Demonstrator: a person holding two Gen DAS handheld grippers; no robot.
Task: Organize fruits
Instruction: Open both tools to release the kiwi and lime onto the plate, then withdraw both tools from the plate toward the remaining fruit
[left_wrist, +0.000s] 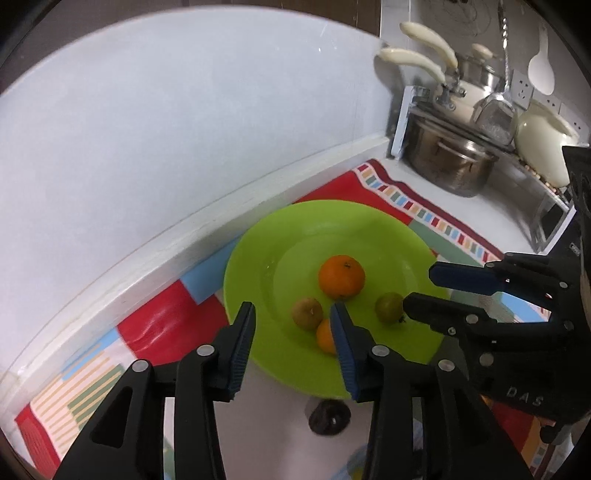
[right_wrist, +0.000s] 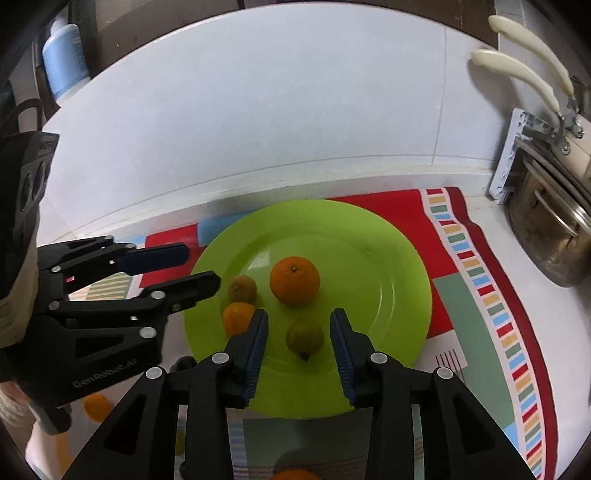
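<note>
Four fruits sit on the round lime-green plastic plate (right_wrist: 388, 258): a large round orange (right_wrist: 294, 280) near its middle, a small brownish-green fruit (right_wrist: 242, 288) to its left, a small orange mandarin (right_wrist: 236, 316) just nearer than that, and a small green fruit (right_wrist: 305, 336) nearer and to the right. My right gripper (right_wrist: 299, 334) hangs over the near part of the plate, its blue-padded fingers released, with the green fruit showing in the gap between them; neither pad touches it. My left gripper (left_wrist: 291, 325) hovers at the plate's near left, also released and holding nothing, one finger (left_wrist: 341, 347) covering part of the mandarin in its own view. The plate rests on a patterned cloth of red, green and striped patches (right_wrist: 476, 295), spread on a white counter against a white wall (right_wrist: 258, 110). A dark wrinkled fruit (left_wrist: 328, 417) lies on the counter just off the plate's near edge. Far right stand a steel pot (left_wrist: 450, 166) and cream-handled pans (left_wrist: 417, 62).
</note>
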